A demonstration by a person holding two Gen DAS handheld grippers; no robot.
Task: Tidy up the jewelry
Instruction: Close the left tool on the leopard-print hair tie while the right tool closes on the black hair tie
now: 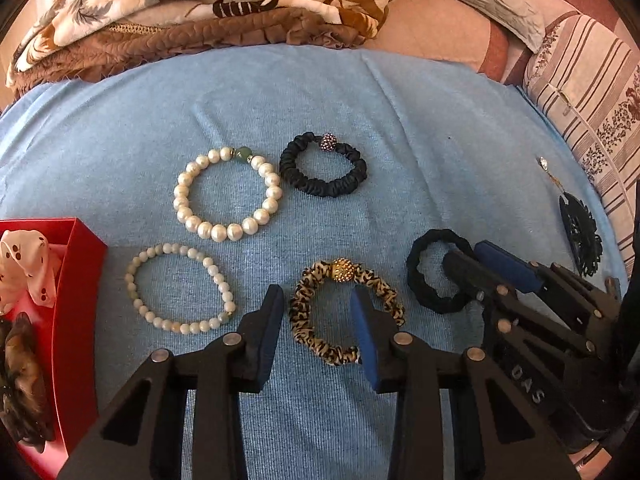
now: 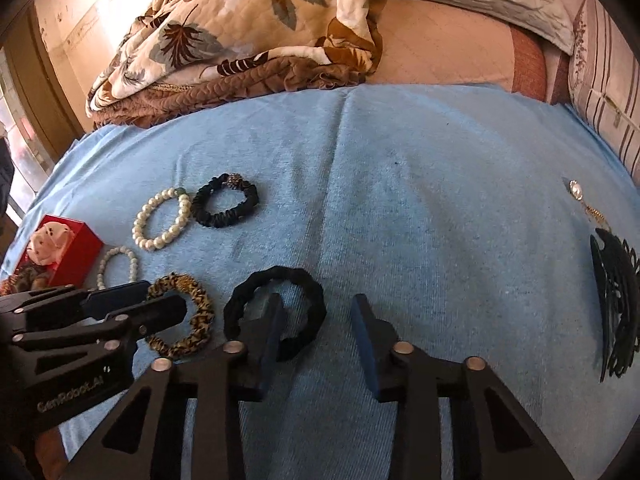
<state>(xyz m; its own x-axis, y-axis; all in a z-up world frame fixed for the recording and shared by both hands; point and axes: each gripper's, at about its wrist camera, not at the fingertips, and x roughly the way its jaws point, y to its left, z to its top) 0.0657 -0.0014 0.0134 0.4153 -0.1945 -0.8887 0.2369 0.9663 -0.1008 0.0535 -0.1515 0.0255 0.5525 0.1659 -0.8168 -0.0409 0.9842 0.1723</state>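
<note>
On the blue cloth (image 1: 400,140) lie a large pearl bracelet (image 1: 228,196), a small pearl bracelet (image 1: 180,288), a black scrunchie with a bead (image 1: 324,166), a leopard scrunchie with a gold bead (image 1: 344,312) and a plain black hair tie (image 1: 440,272). My left gripper (image 1: 320,300) is open over the leopard scrunchie's left half, its right finger inside the ring. My right gripper (image 2: 318,308) is open, its left finger inside the plain black hair tie (image 2: 276,312). It also shows in the left wrist view (image 1: 476,258).
A red box (image 1: 76,280) at the left holds a polka-dot scrunchie (image 1: 28,264) and a brown one (image 1: 20,380). A black lace earring (image 2: 616,304) and a pearl stud (image 2: 575,189) lie at the right. A quilt (image 1: 200,12) and pillows (image 1: 592,112) border the cloth.
</note>
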